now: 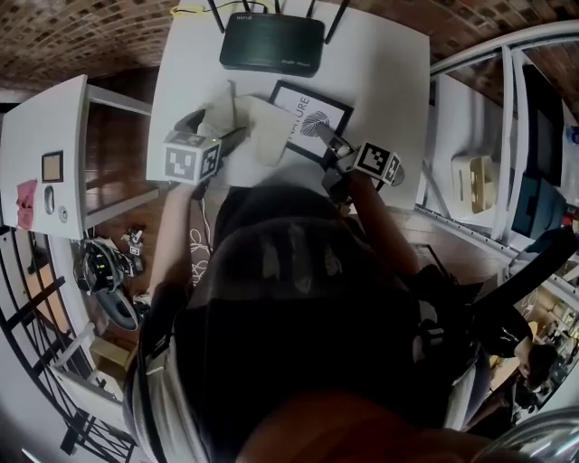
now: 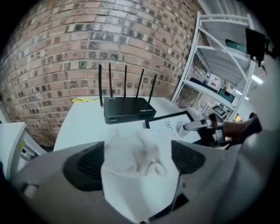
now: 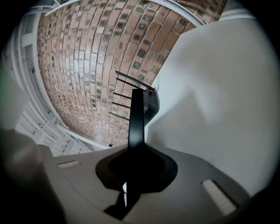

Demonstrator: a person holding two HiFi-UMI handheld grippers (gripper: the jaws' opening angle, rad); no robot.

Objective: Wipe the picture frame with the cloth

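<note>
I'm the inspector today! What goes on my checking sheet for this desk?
Surface: white table.
Job's things: picture frame on the table; cloth bunched at its left edge.
Clutter: black router behind the frame.
Claws: left claw open, cloth between its jaws; right claw shut on the frame's edge.
Cables: yellow cable at the table's far edge; white cables on the floor.
Surroundings: brick wall; white shelf rack at right.

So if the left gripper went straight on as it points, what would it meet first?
Past the cloth between its jaws, probably the white table just before the router, perhaps the router itself; depth is unclear.
</note>
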